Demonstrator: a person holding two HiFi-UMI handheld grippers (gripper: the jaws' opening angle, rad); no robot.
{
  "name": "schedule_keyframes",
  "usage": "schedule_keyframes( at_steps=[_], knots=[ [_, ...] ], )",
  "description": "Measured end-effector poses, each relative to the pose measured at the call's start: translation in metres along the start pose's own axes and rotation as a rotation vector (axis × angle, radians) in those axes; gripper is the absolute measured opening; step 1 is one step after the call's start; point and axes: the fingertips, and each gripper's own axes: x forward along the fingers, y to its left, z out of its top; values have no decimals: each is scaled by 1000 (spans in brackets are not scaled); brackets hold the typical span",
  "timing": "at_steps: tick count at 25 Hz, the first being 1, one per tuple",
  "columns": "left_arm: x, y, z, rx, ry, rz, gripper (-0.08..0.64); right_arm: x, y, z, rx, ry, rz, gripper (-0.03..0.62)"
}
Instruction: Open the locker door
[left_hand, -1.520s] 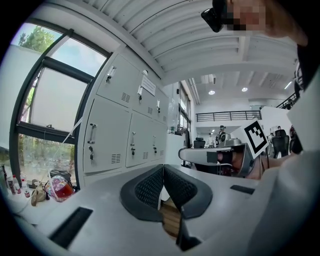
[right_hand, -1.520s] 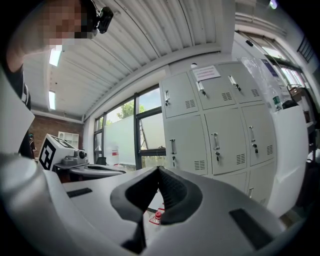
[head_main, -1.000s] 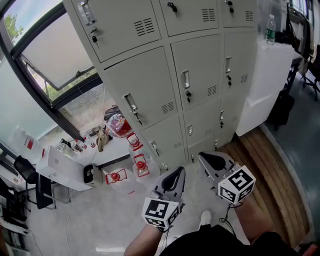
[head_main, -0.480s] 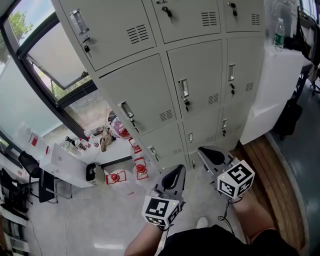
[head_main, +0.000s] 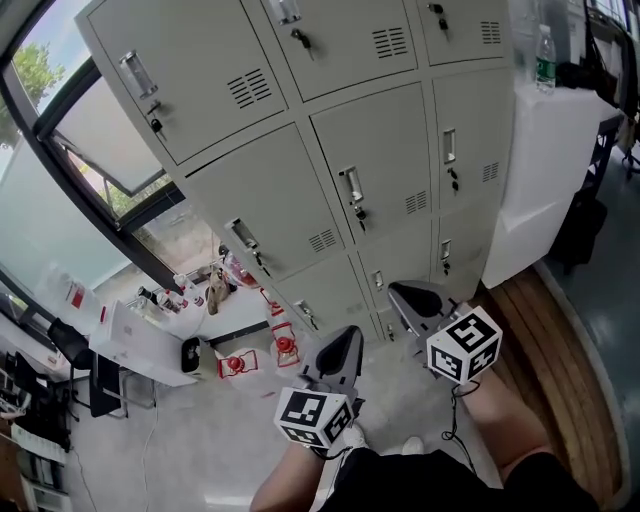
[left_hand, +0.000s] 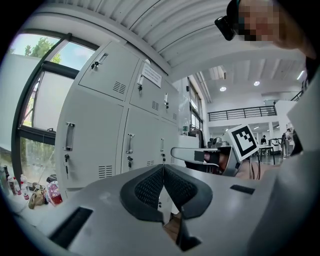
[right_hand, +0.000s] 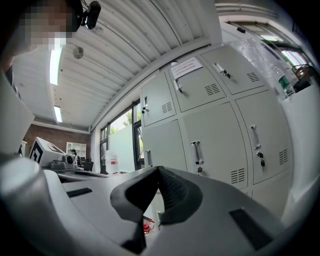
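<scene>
Since a second ago both tools have come nearer the pale grey metal locker bank (head_main: 300, 120), which now fills more of the head view and has slid leftward in it, and the person's white shoe (head_main: 350, 436) has stepped in under the left hand. The left hand-held gripper (head_main: 350, 334) has its jaws pressed together with nothing between them, as its own view shows (left_hand: 163, 170); the right hand-held gripper (head_main: 400, 291) is likewise closed and empty (right_hand: 159, 171). Both point level at the lockers and touch none of them. The shut locker door (head_main: 385, 165) in the middle row stands ahead of them, its upright chrome handle (head_main: 350, 185) on its left edge with a key hanging just below; every door in view is closed. In the head view the right gripper's tip now overlaps the bottom row of doors, while the left one's tip lies over bare pale floor (head_main: 200, 430) in front of them. Room to move is open on that floor straight ahead. To the left it is bounded by small red objects (head_main: 285, 347) at the foot of the lockers, a low white counter (head_main: 135, 345) and the dark-framed window (head_main: 110, 150). To the right a tall white counter (head_main: 545, 170) carrying a clear plastic bottle (head_main: 543, 60) stands against the end of the lockers, beside a strip of wooden flooring (head_main: 545, 350).
</scene>
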Motion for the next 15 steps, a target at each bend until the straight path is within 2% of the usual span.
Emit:
schedule_keyframes(
  at_steps=[15],
  knots=[
    [40, 33, 21, 26, -46, -29, 17, 42, -38, 2, 0, 19, -69, 54]
  ],
)
